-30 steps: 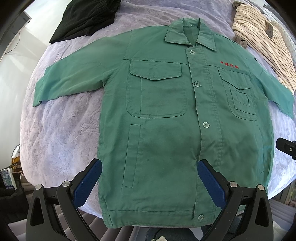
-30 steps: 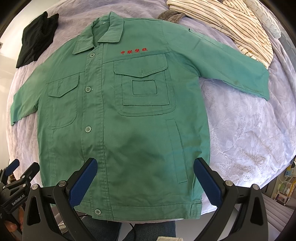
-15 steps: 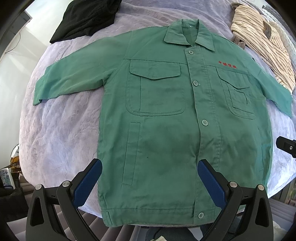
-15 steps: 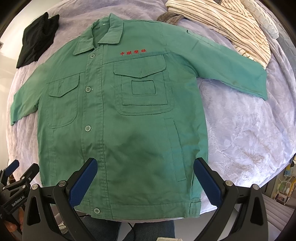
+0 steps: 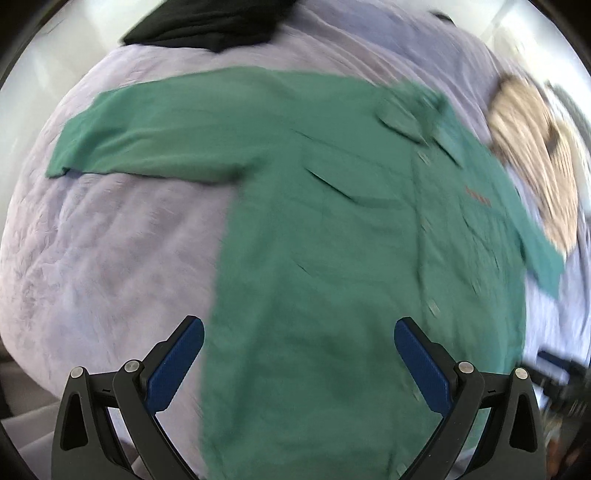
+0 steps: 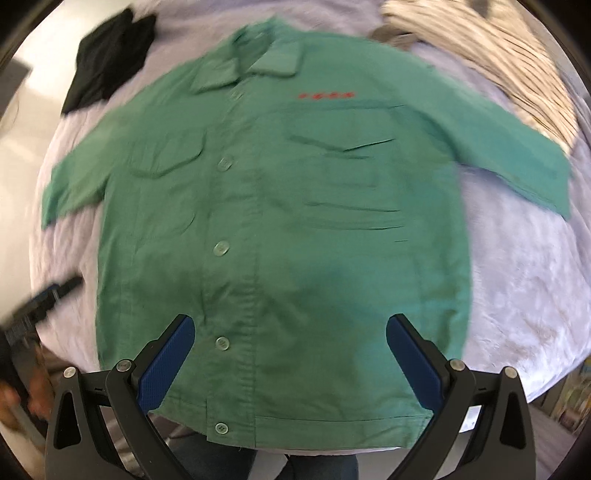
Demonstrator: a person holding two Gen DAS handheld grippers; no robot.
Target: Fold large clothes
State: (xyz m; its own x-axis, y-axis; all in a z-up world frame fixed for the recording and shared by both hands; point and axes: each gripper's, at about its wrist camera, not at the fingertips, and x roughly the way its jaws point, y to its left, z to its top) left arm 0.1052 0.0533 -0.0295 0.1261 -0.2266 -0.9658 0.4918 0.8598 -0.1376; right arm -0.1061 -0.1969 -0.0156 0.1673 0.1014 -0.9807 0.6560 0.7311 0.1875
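A green button-up work jacket [image 5: 332, 236] [image 6: 280, 206] lies flat and face up on a pale lilac bedspread [image 5: 110, 258], sleeves spread to both sides. Red lettering marks its chest [image 6: 327, 96]. My left gripper [image 5: 299, 354] hangs open over the jacket's lower left side, its blue pads apart with nothing between them. My right gripper [image 6: 290, 350] is open above the hem near the button line, also holding nothing. The left gripper shows blurred at the left edge [image 6: 40, 302] of the right wrist view. Both views are motion-blurred.
A black garment [image 5: 207, 26] [image 6: 107, 59] lies at the far left of the bed. A cream striped garment [image 5: 535, 155] [image 6: 491, 55] lies at the far right. The bed's edge [image 6: 517, 391] runs close below the hem, and a person's hand [image 6: 37, 395] is at the lower left.
Both grippers have moved: the left one swung left toward the left sleeve side, the right one moved closer over the hem. The jacket has not moved.
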